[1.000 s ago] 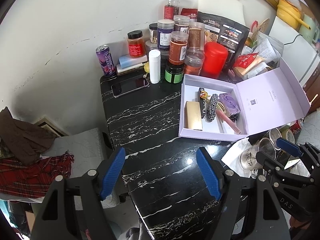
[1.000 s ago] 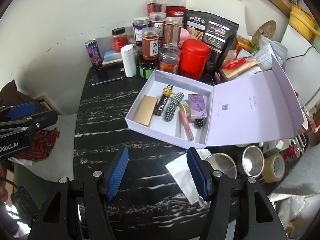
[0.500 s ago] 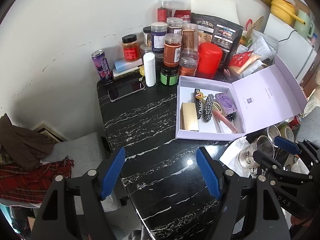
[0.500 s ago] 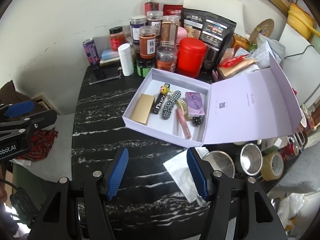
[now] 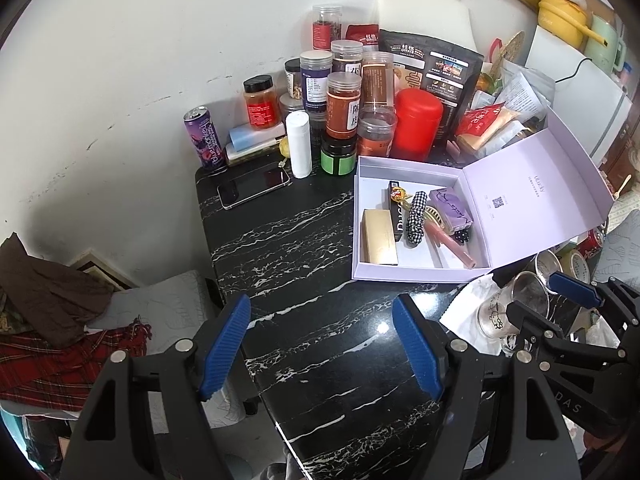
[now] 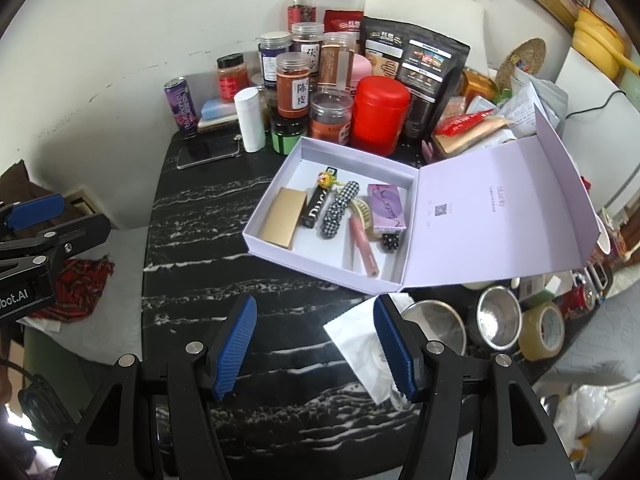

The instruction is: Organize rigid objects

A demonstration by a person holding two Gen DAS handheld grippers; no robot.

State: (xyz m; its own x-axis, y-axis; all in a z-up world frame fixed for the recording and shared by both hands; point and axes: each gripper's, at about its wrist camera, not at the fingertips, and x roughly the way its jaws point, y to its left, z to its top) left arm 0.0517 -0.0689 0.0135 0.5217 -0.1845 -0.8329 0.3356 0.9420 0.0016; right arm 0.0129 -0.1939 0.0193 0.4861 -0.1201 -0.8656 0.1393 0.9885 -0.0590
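left gripper (image 5: 322, 344): jaws spread wide, empty | right gripper (image 6: 314, 350): jaws spread wide, apparently empty

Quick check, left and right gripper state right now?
Left gripper: open, holding nothing, above the black marble table.
Right gripper: open, holding nothing, above the same table.

Behind, on the black marble tabletop (image 5: 296, 240): smartphone (image 5: 253, 184), purple drink can (image 5: 204, 137), red canister (image 5: 417, 123), spice jars (image 5: 342, 104).
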